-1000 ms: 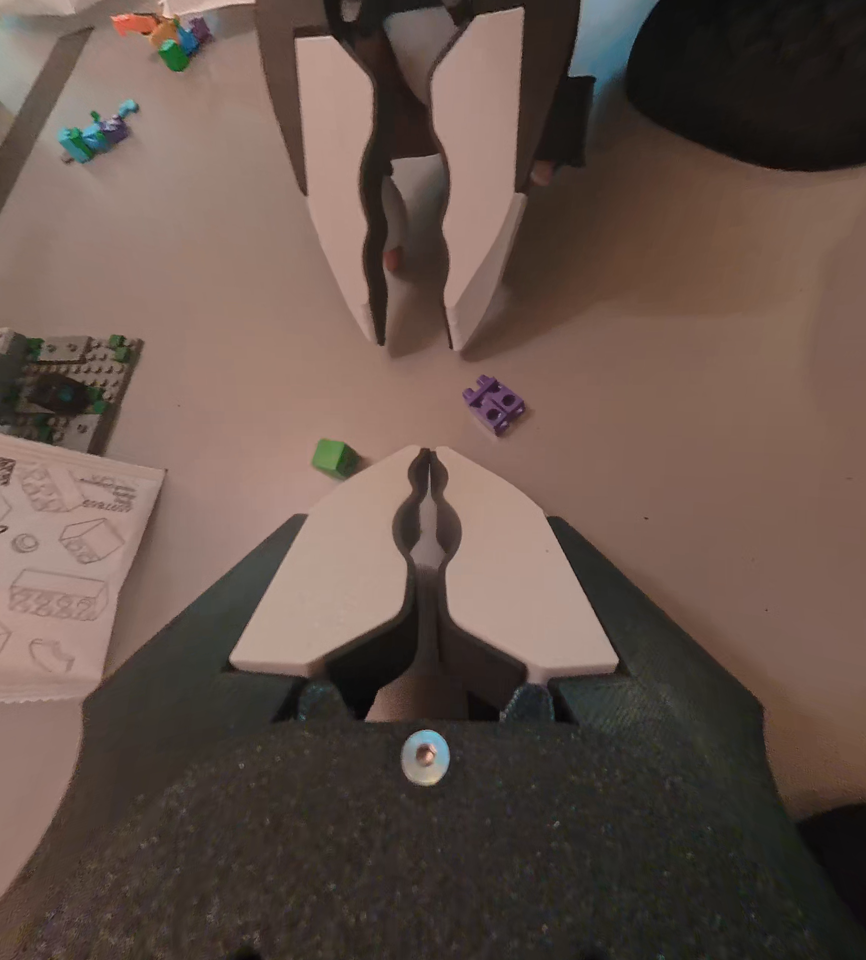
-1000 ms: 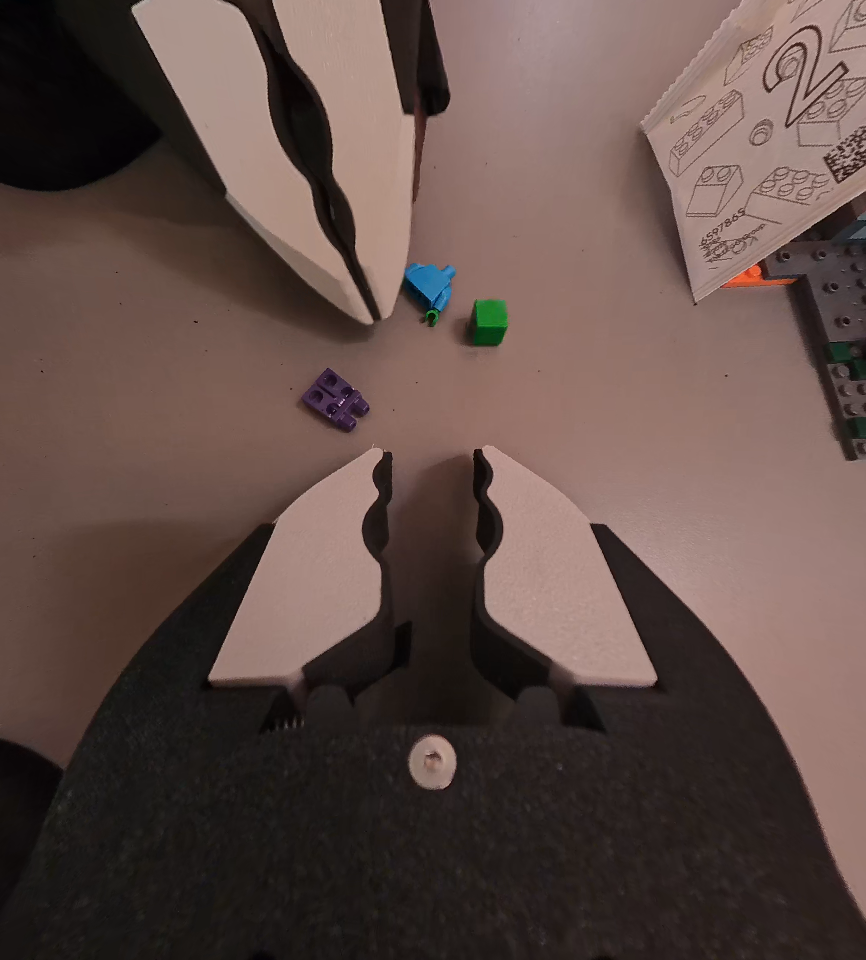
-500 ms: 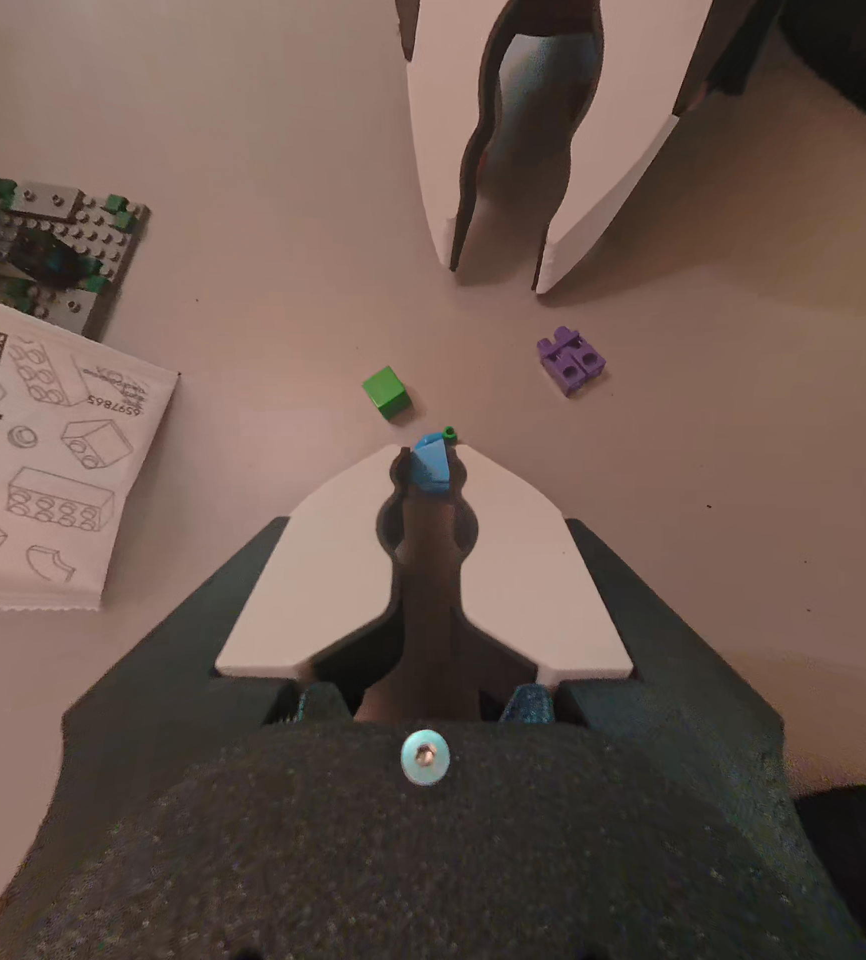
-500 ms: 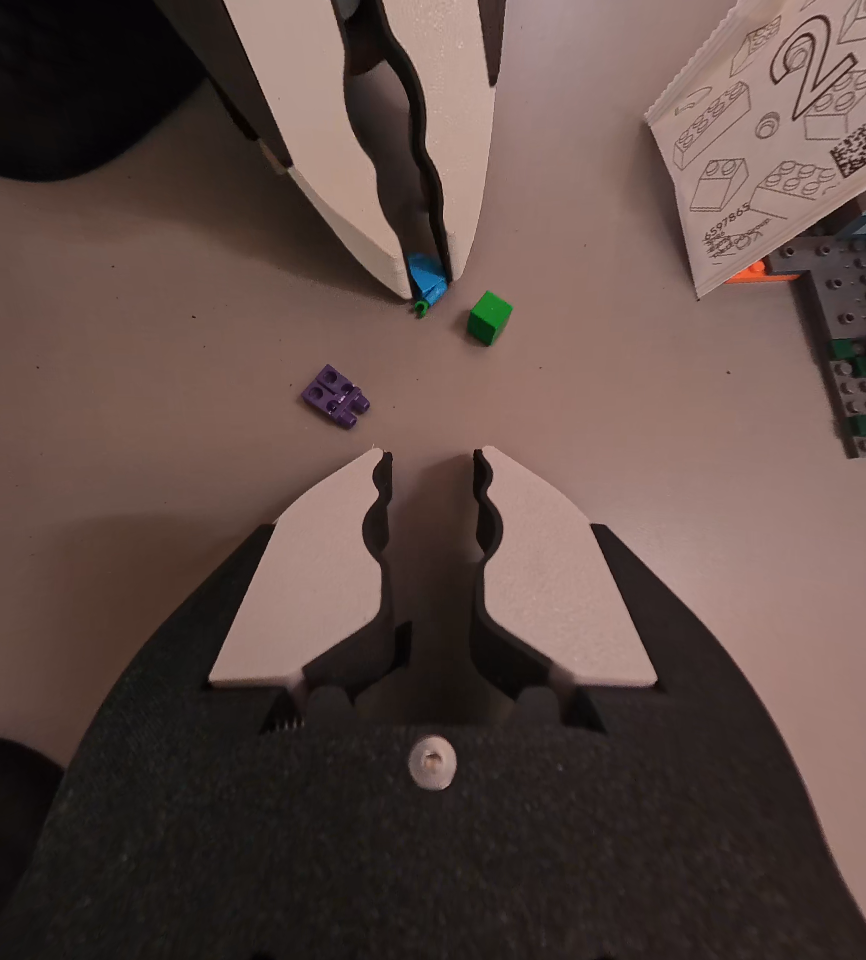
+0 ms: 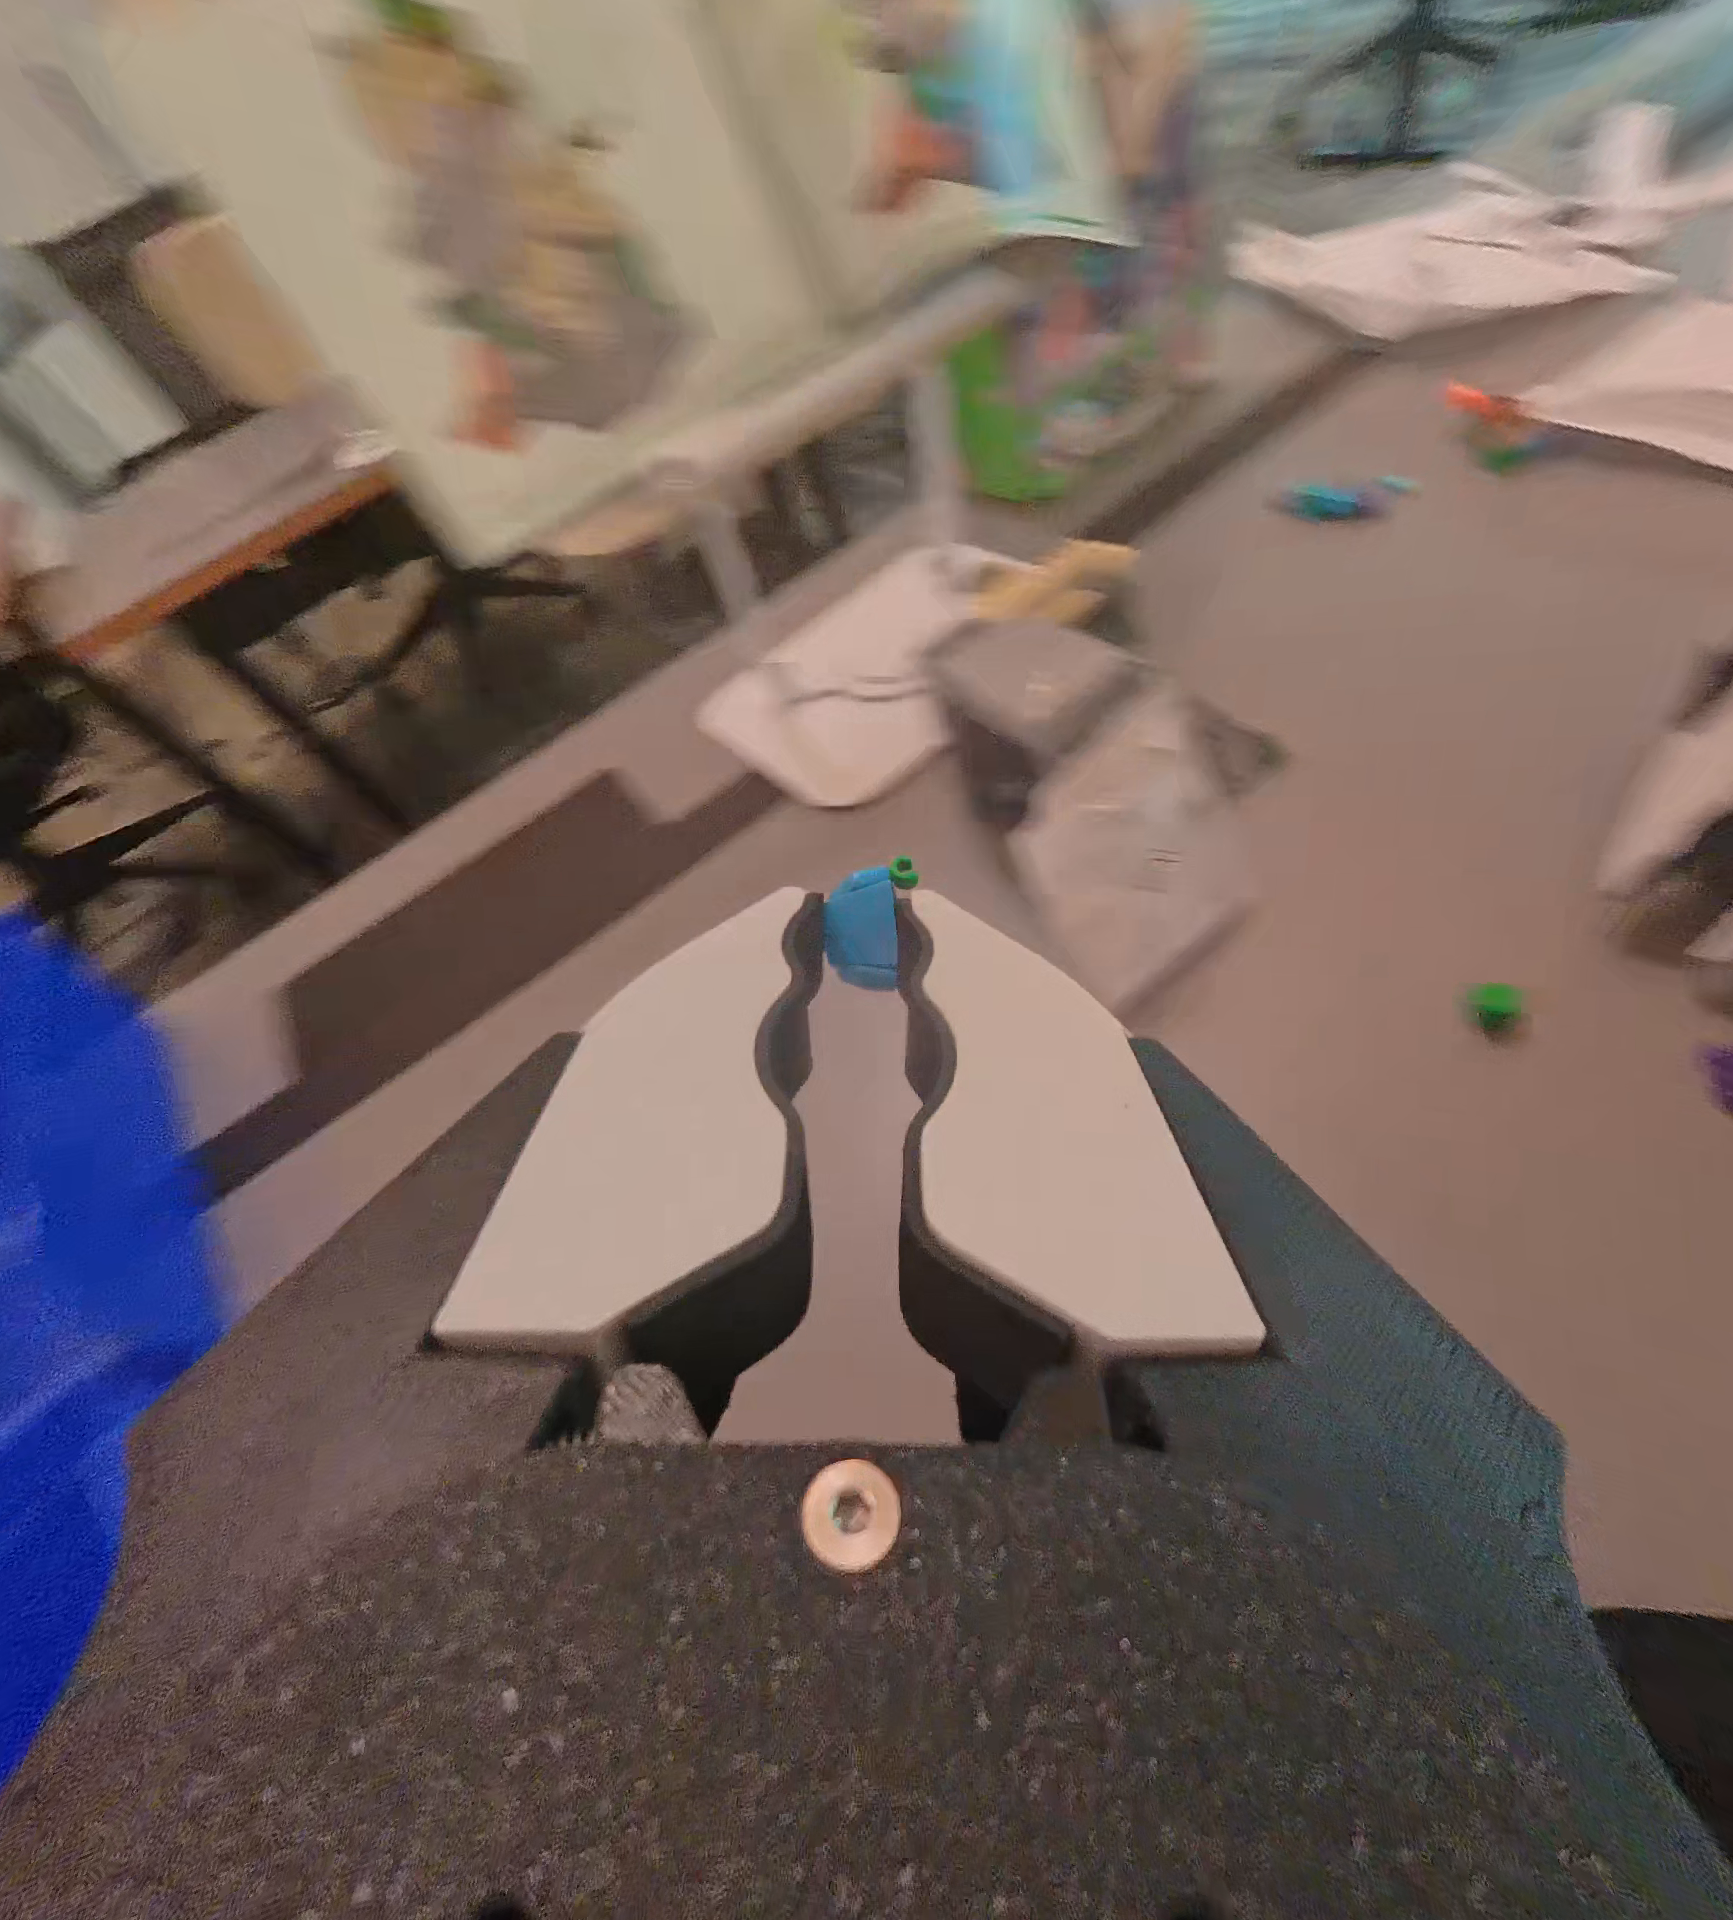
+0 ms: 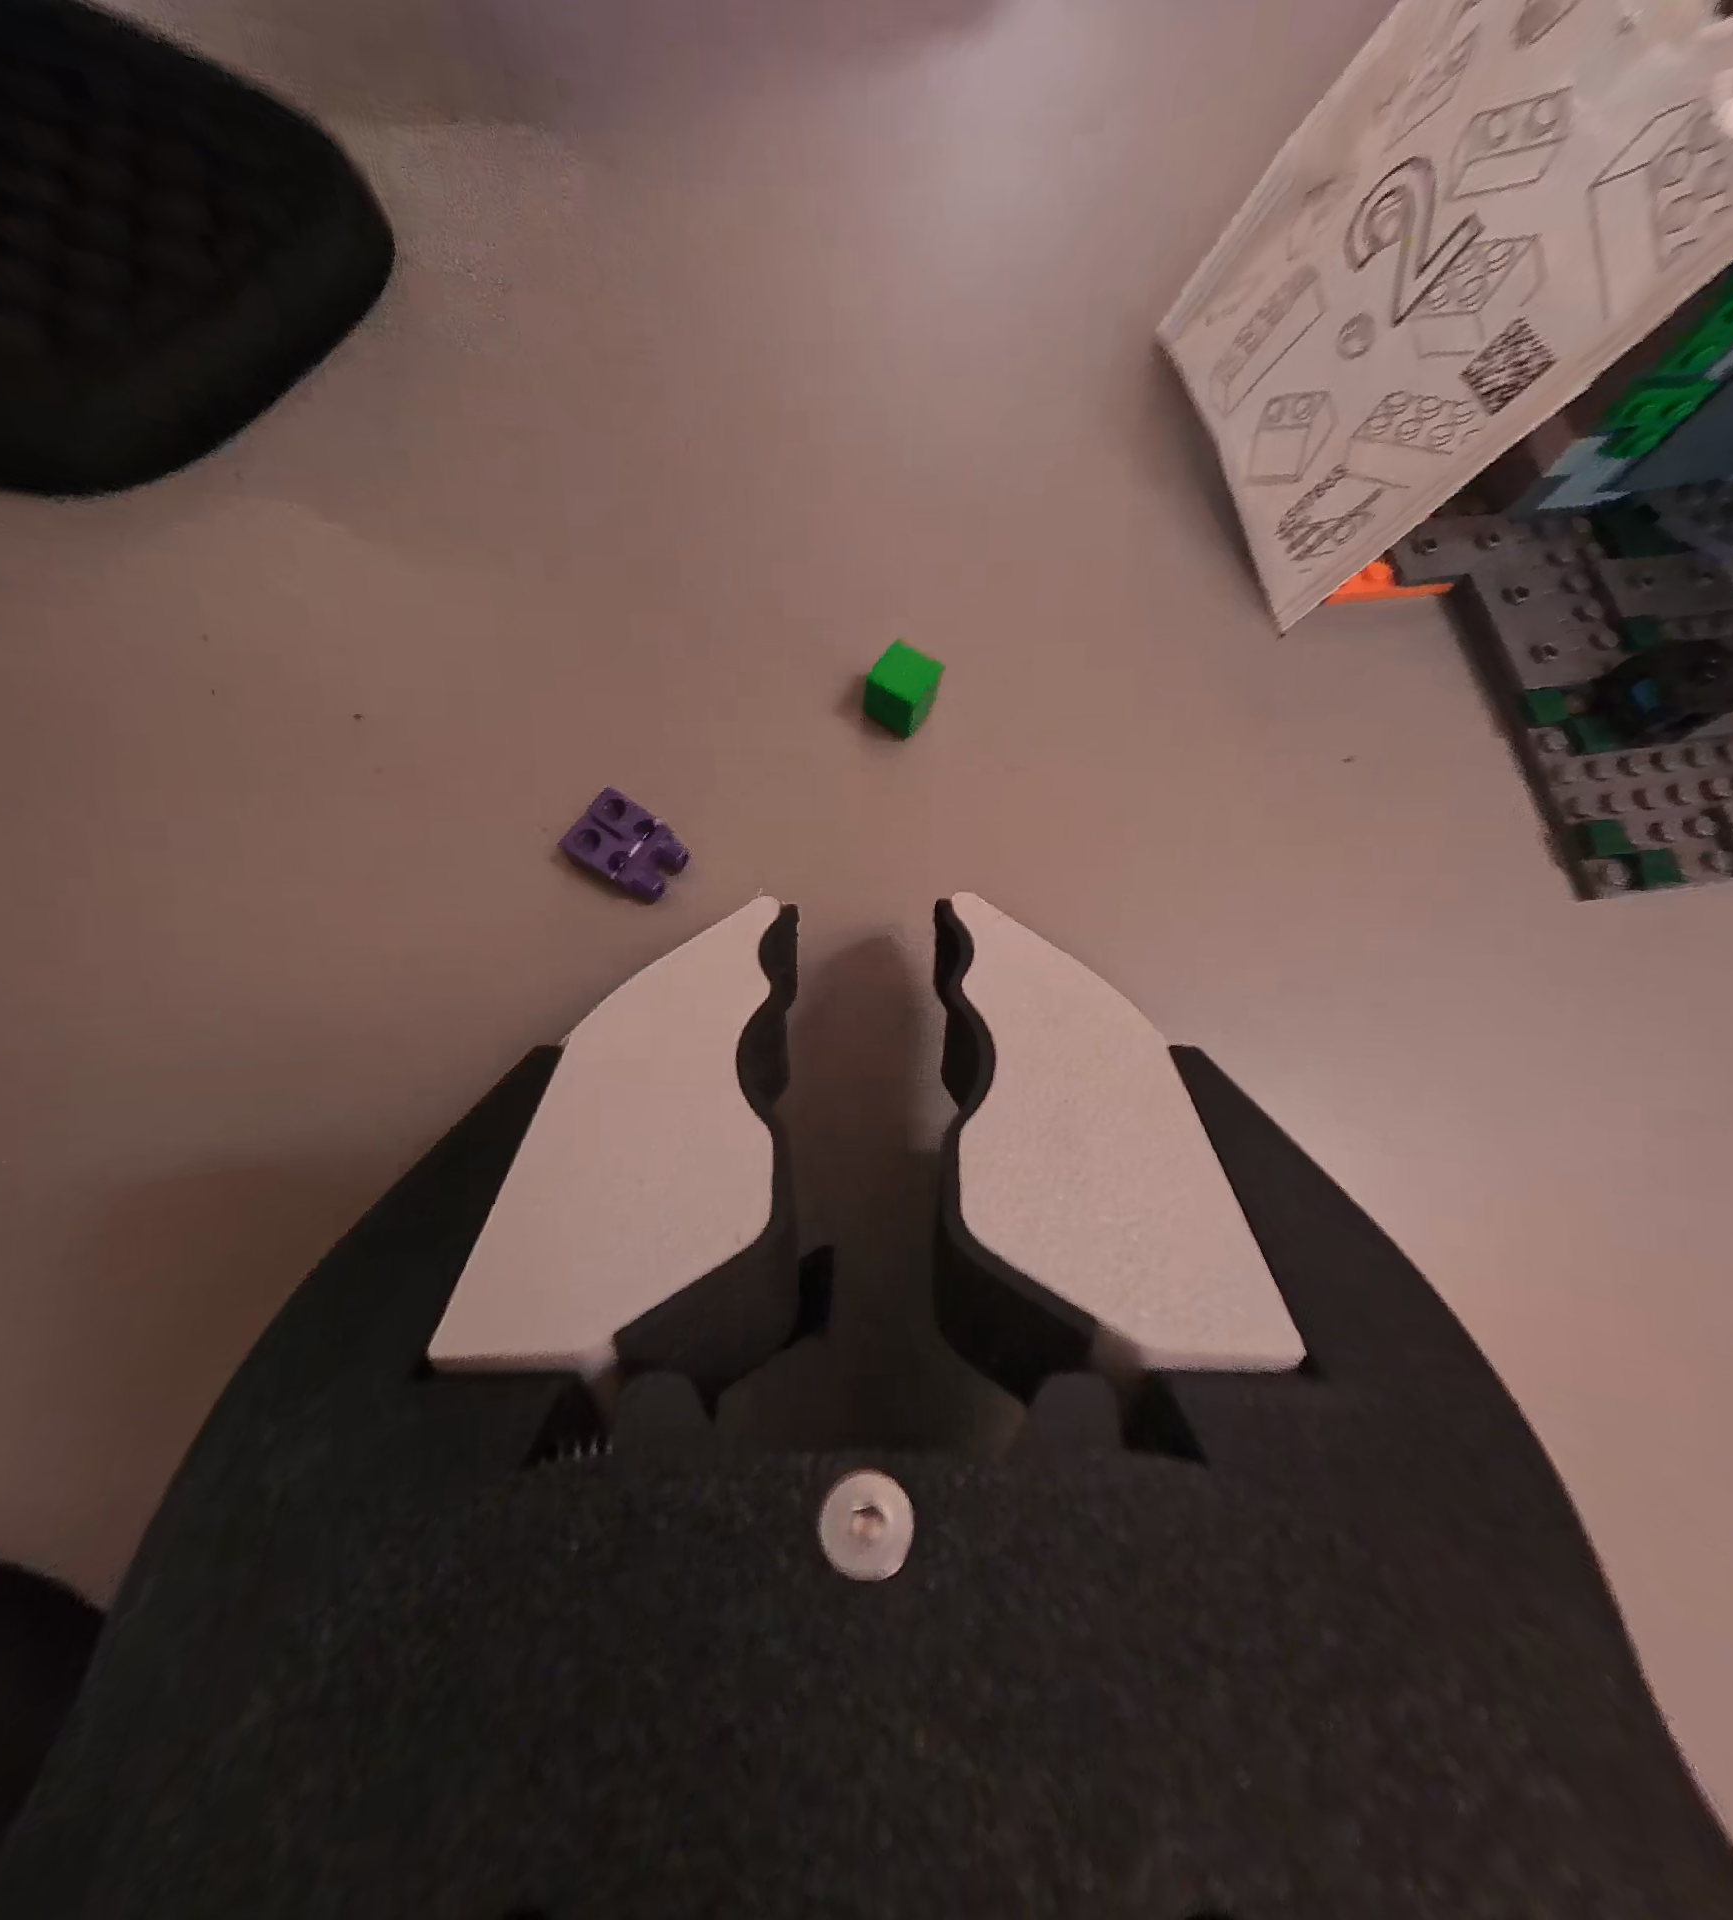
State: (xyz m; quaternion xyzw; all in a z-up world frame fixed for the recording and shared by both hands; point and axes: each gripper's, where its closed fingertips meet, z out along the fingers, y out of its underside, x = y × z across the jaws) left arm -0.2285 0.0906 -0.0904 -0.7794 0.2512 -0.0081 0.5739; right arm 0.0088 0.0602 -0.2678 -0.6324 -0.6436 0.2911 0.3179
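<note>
Left claw risen off table gripping blue piece, right claw parted, bare, near printed leaflet

A green cube lay on the tabletop. A purple piece sat near it, a printed paper bag farther off, propped over a grey studded baseplate.

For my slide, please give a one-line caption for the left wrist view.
Left gripper pinching a small blue plastic piece with a green tip, lifted above the grey table.
</note>
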